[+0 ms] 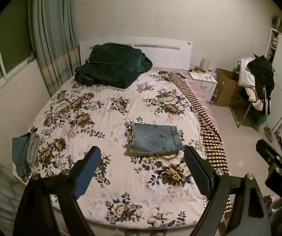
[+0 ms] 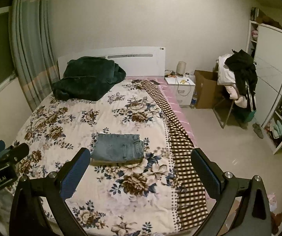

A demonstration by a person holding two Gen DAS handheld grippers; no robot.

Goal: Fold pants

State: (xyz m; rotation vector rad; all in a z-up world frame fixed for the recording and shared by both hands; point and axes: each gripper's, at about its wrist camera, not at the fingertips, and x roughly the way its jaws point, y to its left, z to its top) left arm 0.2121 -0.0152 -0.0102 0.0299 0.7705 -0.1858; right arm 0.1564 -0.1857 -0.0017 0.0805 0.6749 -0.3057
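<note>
Blue denim pants [image 1: 156, 138] lie folded into a neat rectangle on the floral bedspread [image 1: 93, 106], right of the bed's middle; they also show in the right wrist view [image 2: 118, 147]. My left gripper [image 1: 142, 169] is open and empty, held high above the bed's near end, well short of the pants. My right gripper [image 2: 141, 167] is open and empty too, held above the near end with the pants just beyond its left finger [image 2: 76, 171]. The right gripper shows at the right edge of the left wrist view [image 1: 274, 157], and the left gripper at the left edge of the right wrist view [image 2: 5, 153].
A dark green blanket [image 1: 111, 66] is heaped by the white headboard [image 1: 160, 53]. A teal and grey garment [image 1: 24, 153] lies at the bed's left edge. A checked cloth [image 1: 204, 118] runs along the right side. A nightstand [image 1: 205, 84], cardboard box [image 1: 225, 86], clothes-laden chair [image 1: 257, 82] and wardrobe [image 2: 274, 82] stand right.
</note>
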